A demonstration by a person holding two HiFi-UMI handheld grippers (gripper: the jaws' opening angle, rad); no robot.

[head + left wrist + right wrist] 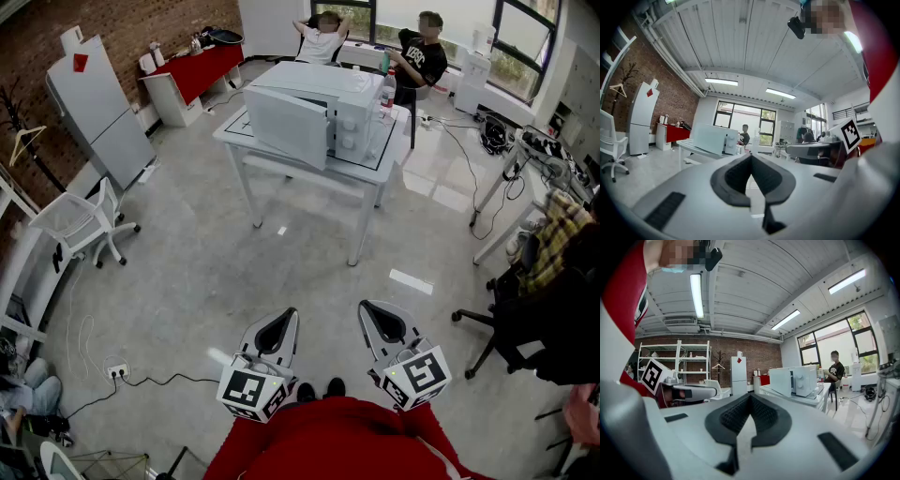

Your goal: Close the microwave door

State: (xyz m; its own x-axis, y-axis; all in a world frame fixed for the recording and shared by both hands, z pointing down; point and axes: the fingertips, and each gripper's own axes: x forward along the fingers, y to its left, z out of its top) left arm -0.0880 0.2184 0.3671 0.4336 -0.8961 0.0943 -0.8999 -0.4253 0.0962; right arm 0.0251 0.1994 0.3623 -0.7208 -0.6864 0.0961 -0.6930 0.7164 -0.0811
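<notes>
a red garment (pixel 328 441) on the person's torso is filling the bottom edge, cut off by the frame. just ahead, the left claw (pixel 284 319) and right claw (pixel 373 314) are pointing forward, both clenched on nothing, well apart from the white boxy microwave (pixel 323 103). it is sitting on the white table (pixel 281 161), long side running left to right, knob panel facing the person, its door (pixel 286 127) standing swung outward and hiding the cavity.

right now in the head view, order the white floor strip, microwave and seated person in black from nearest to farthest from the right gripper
1. white floor strip, just ahead of the right gripper
2. microwave, on the table farther ahead, left
3. seated person in black, behind the table by the windows
</notes>
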